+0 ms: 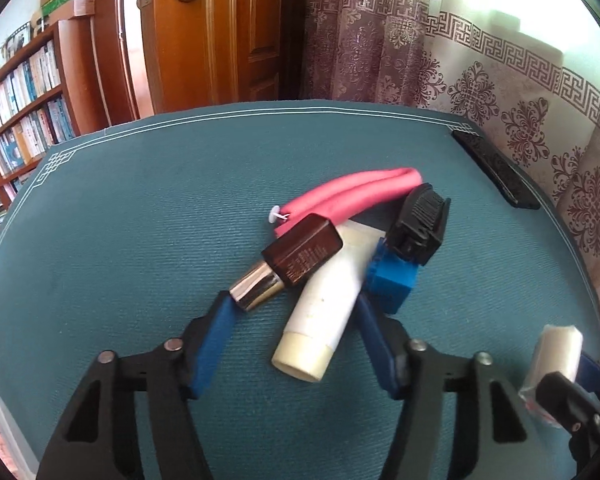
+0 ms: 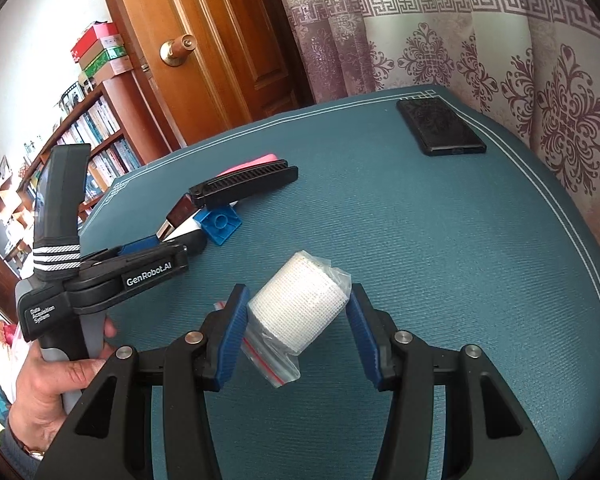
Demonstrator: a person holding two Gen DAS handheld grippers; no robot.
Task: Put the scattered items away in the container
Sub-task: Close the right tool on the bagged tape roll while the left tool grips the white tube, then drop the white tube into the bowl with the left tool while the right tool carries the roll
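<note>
A heap of small items is seen lying mid-bench [image 1: 140, 208] on the teal mat: a pink foam roller [image 1: 352, 192], a brown bottle [image 1: 296, 264] with a shiny cap, a white tube [image 1: 324, 304], a blue block [image 1: 392, 276] and a black comb-like clip [image 1: 420, 220], all touching or overlapping. The left claw [image 1: 296, 312] is being held spread, its blue fingers flanking the tube and the bottle's cap, with the block just beside its right finger. A black phone [image 2: 440, 128] is lying well apart near the curtain edge. Only in the right wrist view is a hand [image 2: 52, 384] shown gripping the left tool's handle, and only there is the bagged white gauze roll [image 2: 296, 304] shown fully: mesh-textured, in a clear zip bag with a red strip. The right claw [image 2: 296, 308] is being held around the roll, the left pad touching it; whether the other pad is touching cannot be told. No container is being shown in either view.
</note>
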